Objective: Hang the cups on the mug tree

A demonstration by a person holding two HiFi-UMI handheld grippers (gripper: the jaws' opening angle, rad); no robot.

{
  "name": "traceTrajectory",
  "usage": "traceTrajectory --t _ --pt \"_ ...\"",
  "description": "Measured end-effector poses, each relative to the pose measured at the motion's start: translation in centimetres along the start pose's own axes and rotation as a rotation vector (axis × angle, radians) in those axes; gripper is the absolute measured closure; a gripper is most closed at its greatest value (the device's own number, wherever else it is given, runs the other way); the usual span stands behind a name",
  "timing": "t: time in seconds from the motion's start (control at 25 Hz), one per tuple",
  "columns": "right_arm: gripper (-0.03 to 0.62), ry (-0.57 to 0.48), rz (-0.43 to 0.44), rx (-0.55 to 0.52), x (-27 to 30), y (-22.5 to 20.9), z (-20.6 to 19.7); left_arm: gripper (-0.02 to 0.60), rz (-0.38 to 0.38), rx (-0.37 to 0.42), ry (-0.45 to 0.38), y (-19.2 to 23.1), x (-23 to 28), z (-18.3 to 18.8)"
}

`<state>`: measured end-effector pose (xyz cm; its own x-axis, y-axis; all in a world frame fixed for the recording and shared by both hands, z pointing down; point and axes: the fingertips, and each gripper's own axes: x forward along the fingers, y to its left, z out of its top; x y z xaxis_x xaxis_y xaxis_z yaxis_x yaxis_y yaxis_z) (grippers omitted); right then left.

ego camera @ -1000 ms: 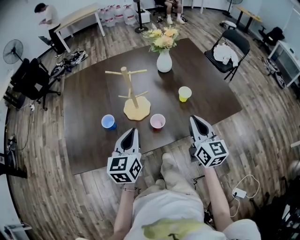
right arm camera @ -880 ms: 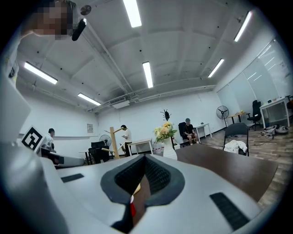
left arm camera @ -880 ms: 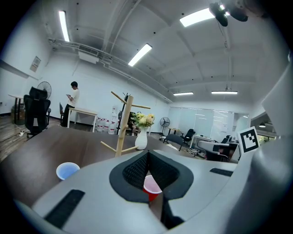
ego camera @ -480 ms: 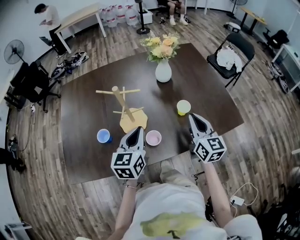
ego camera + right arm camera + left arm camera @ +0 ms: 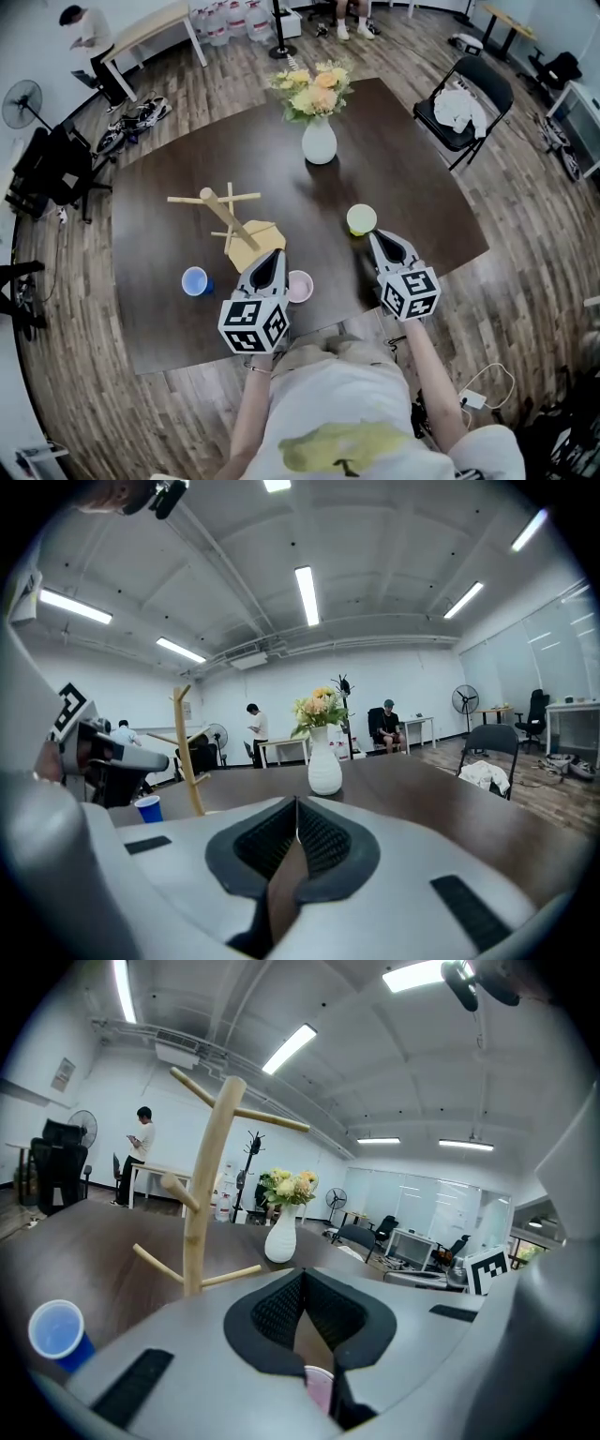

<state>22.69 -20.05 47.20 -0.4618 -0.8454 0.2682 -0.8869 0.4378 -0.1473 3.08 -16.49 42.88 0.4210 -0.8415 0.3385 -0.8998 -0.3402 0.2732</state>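
Note:
A wooden mug tree [image 5: 230,223] stands on the dark table [image 5: 169,319], all its pegs bare. Three cups rest upright on the table: a blue cup [image 5: 195,280], a pink cup [image 5: 299,285] and a yellow cup [image 5: 362,219]. My left gripper [image 5: 274,255] hovers shut and empty between the tree's base and the pink cup. In the left gripper view the tree [image 5: 206,1185] rises just ahead and the pink cup [image 5: 319,1387] shows below the shut jaws. My right gripper [image 5: 378,236] is shut and empty, right behind the yellow cup.
A white vase of flowers [image 5: 319,141] stands at the table's far side. A black folding chair [image 5: 464,103] with a white cloth sits off the far right corner. People are at the room's far end. The table's near edge runs under my grippers.
Both grippers have moved forward from the table's near edge to over the table, the left up to the pink cup and tree base, the right up to the yellow cup.

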Motion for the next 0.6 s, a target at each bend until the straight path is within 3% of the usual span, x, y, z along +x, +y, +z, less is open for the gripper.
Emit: traceTrajectory --t 0.52,0.6 --pt "0.570 0.136 -0.093 0.006 2.4 -1.6 -5.2 0.566 -0.069 0.043 0.132 -0.5 3.0 -1.2" --pt "0.535 0.150 -0.101 0.013 2.7 -2.0 -6.0 0.566 -0.082 0.052 0.142 -0.6 3.5 -1.3"
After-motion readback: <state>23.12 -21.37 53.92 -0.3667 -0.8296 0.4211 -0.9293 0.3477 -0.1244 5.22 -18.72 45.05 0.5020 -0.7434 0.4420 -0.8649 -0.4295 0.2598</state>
